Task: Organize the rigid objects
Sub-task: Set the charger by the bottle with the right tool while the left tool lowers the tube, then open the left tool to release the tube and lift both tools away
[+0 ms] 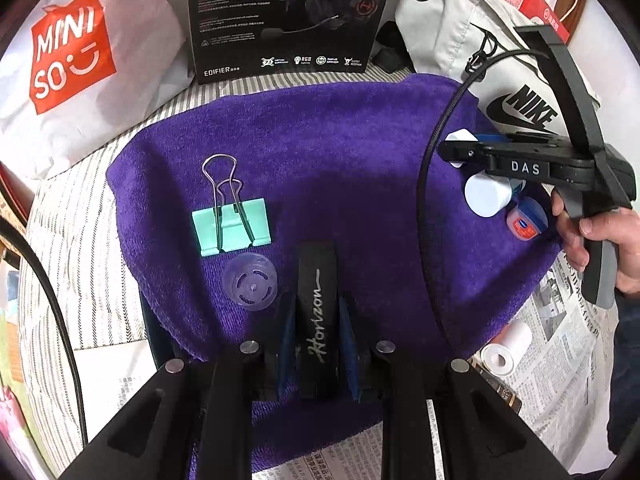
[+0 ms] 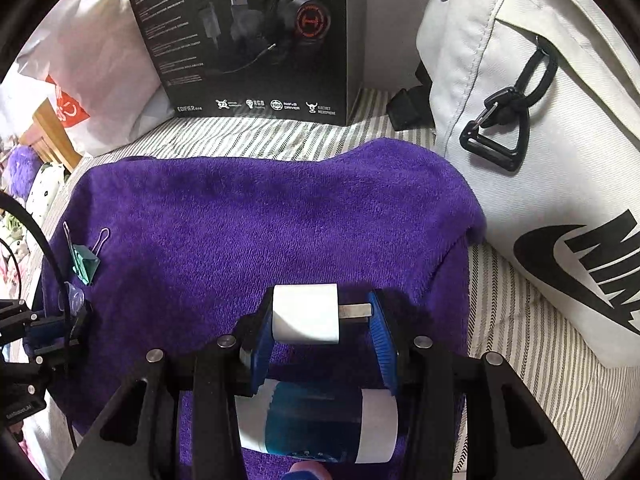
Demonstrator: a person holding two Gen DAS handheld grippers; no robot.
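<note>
A black Horizon case (image 1: pixel 317 320) is pinched by the left gripper (image 1: pixel 316 344); a white plug adapter (image 2: pixel 306 314) by the right gripper (image 2: pixel 320 320). One Vaseline jar (image 1: pixel 526 222) is shown only leftward.

On the towel (image 1: pixel 320 152), the binder clip (image 1: pixel 230 220) lies at nine o'clock with the round cap (image 1: pixel 250 286) just beside it at its six. The bottle (image 1: pixel 490 194) and small jar (image 1: pixel 526 220) sit at three o'clock; the headset box (image 1: pixel 288 16) stands behind at twelve, the Nike bag (image 1: pixel 472 44) at two.
</note>
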